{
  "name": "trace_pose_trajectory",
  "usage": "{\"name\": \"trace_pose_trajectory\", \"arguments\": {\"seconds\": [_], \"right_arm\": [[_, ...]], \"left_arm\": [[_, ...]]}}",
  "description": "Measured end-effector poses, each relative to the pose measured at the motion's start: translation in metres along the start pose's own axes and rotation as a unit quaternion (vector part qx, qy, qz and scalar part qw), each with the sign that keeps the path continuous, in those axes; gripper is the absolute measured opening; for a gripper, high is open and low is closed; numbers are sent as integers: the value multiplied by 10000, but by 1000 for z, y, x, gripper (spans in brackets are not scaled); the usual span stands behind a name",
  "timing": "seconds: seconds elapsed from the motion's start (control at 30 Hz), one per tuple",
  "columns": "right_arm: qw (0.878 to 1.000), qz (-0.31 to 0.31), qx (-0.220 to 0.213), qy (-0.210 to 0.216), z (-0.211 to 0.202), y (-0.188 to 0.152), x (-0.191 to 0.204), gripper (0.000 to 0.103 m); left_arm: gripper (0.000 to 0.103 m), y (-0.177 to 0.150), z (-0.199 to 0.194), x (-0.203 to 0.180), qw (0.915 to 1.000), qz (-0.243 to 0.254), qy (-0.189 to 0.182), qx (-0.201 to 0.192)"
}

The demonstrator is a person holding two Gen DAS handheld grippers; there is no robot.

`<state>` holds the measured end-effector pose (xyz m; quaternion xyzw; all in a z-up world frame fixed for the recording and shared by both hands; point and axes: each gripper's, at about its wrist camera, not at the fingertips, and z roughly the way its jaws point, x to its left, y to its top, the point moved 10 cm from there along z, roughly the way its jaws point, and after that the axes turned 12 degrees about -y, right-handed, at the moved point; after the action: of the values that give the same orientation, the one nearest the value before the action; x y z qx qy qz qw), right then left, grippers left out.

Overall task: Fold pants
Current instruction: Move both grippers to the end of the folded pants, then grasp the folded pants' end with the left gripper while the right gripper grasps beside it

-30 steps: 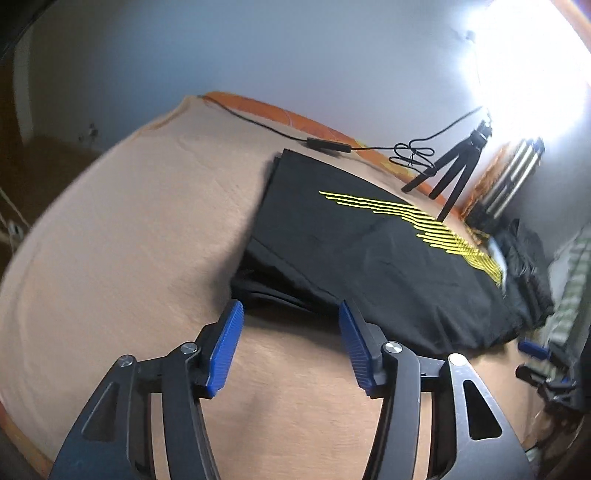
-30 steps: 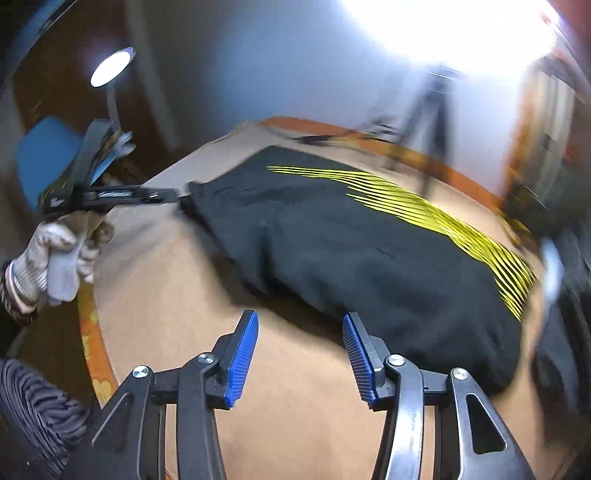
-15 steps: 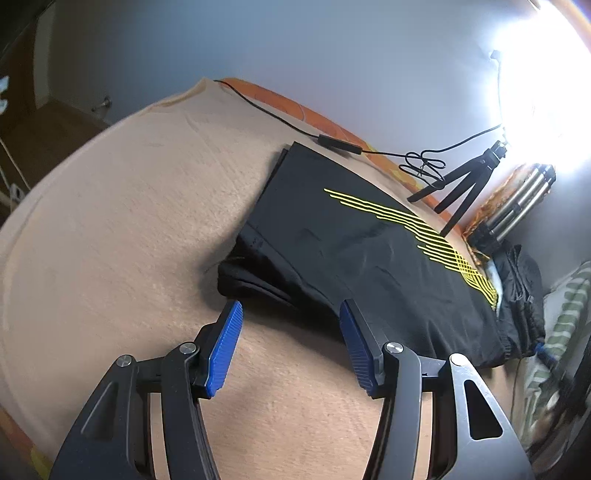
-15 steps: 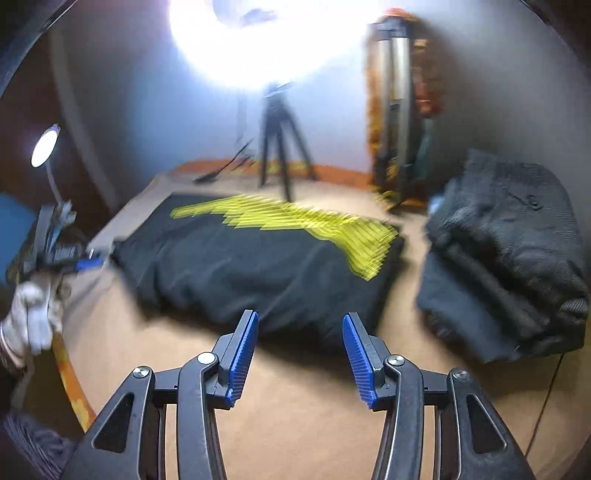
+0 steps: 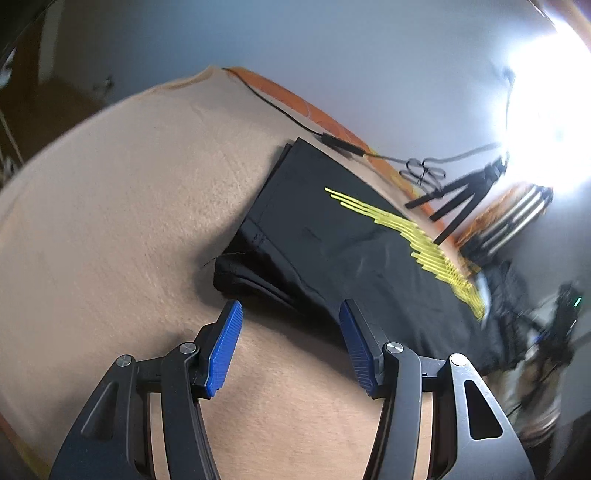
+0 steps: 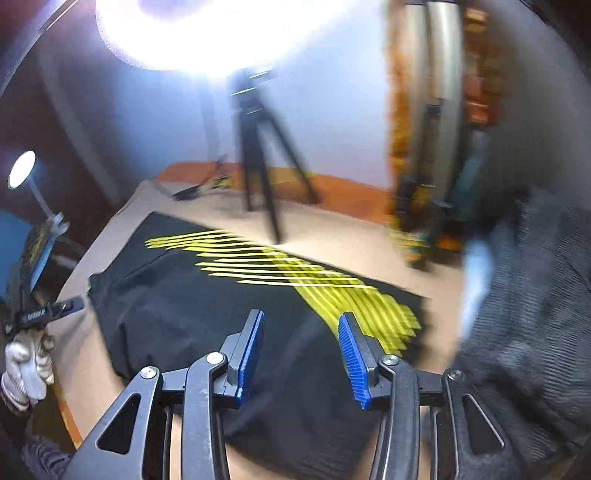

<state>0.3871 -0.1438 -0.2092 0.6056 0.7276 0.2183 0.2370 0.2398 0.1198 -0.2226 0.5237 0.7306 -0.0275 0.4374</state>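
While the pants [image 5: 343, 240] lie folded flat on the tan blanket [image 5: 110, 221], black with yellow stripes [image 5: 413, 236] running across the top layer, I hold both of my grippers over their near edge. My left gripper [image 5: 290, 314] hangs just short of the bunched corner, its blue pads [image 5: 223, 347] spread apart with nothing between them, only blanket below. My right gripper [image 6: 299, 325] sits above the other end, near the yellow stripes; its jaws have just been closing a little, yet they stand apart and the pads [image 6: 251, 354] press on nothing, the cloth showing well beneath the gap. From the right wrist I see my gloved left hand [image 6: 26, 362] at the far left, clasping its tool beside the blanket's edge. A second dark heap of clothes [image 6: 524, 332] lies just right of the pants. Behind them a black tripod [image 6: 258, 155] stands on the blanket under a glaring lamp [image 6: 207, 29], and a black cable [image 5: 332, 140] trails along the orange border [image 5: 317, 110].
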Motion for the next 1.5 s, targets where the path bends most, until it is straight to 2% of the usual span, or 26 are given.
{"name": "trace_pose_trajectory", "arguments": {"seconds": [0.07,0.13,0.37,0.57,0.73,0.8,0.87,0.93,1.03,1.13,1.37,1.5], "right_arm": [[9998,-186,42,111,8,-3,24,45],[9992,-345,80,178,14,-6,44,45],[9968,-725,65,340,16,-5,90,45],[9952,-922,15,335,12,4,115,45],[9932,-1102,-6,364,9,19,142,45],[9918,-1223,-14,379,9,26,158,45],[9903,-1327,-22,414,10,34,175,45],[9891,-1397,-20,473,12,41,192,46],[9875,-1463,66,587,24,54,224,48],[9876,-1375,237,720,39,68,246,55],[9867,-940,786,1071,87,97,296,61],[9853,-913,1119,918,122,103,316,62]], "left_arm": [[55,1,1,0,9997,-189,-125,-46],[64,2,4,2,9989,-408,-206,-55],[65,4,17,18,9927,-1181,-258,-55],[66,16,24,21,9909,-1290,-271,-272],[65,24,30,19,9943,-974,-49,-430],[63,28,31,19,9944,-909,6,-544],[50,31,32,22,9943,-862,93,-613],[23,33,34,28,9946,-816,143,-630],[11,34,35,32,9956,-606,89,-711],[8,36,33,24,9963,-215,43,-826],[7,42,26,-5,9925,612,-175,-1039],[6,40,27,-12,9910,823,-248,-1022]]}}
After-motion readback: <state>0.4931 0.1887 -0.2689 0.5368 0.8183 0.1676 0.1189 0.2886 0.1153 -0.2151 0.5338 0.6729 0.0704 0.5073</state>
